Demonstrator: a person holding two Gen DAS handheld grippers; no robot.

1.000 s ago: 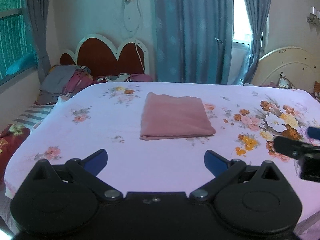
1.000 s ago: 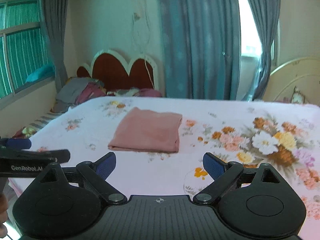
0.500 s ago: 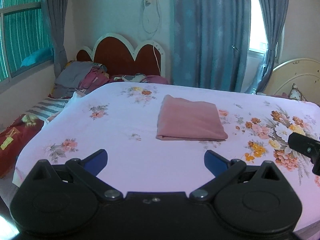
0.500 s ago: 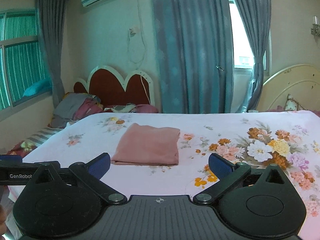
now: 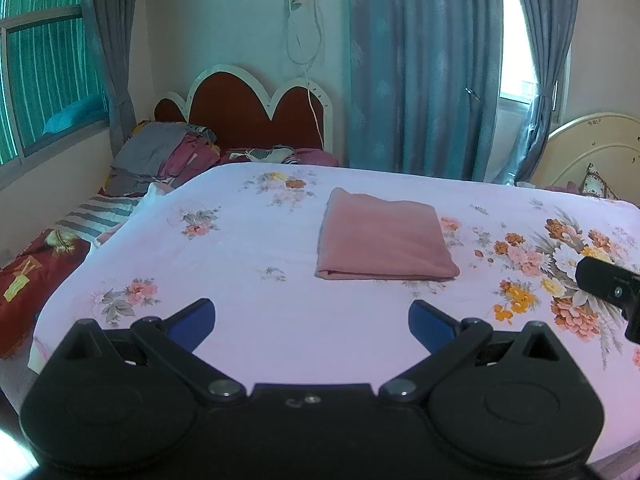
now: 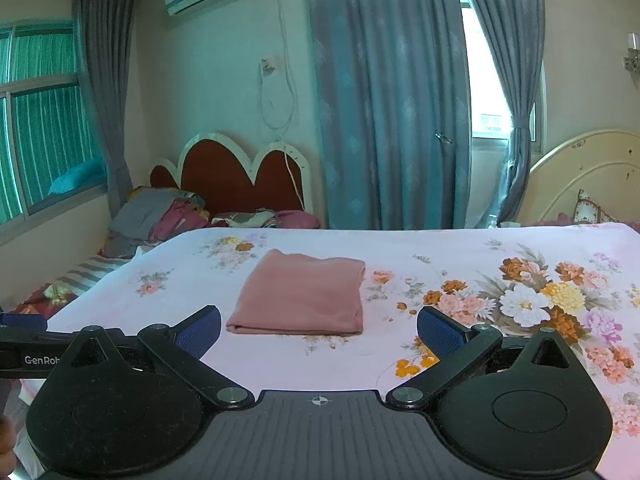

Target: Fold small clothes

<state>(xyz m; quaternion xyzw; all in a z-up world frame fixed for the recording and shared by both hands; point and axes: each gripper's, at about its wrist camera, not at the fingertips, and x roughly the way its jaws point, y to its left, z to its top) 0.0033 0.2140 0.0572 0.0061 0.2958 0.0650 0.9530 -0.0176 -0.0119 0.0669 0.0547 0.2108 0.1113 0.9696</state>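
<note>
A pink garment (image 5: 384, 238), folded into a neat rectangle, lies flat on the floral bedsheet (image 5: 248, 264); it also shows in the right wrist view (image 6: 302, 294). My left gripper (image 5: 312, 322) is open and empty, held back from the garment near the bed's front edge. My right gripper (image 6: 319, 326) is open and empty, just short of the garment's near edge. Each gripper's body shows at the edge of the other's view: the right one (image 5: 612, 288) and the left one (image 6: 28, 344).
A pile of unfolded clothes (image 5: 164, 154) lies at the far left by a red headboard (image 5: 256, 114). A striped cloth and a red blanket (image 5: 32, 272) lie left of the bed. Curtains (image 5: 424, 64) and a cream headboard (image 5: 592, 148) stand behind.
Both grippers have drawn back and risen from the garment, so more of the room shows. The folded garment has not moved. Both stay open.
</note>
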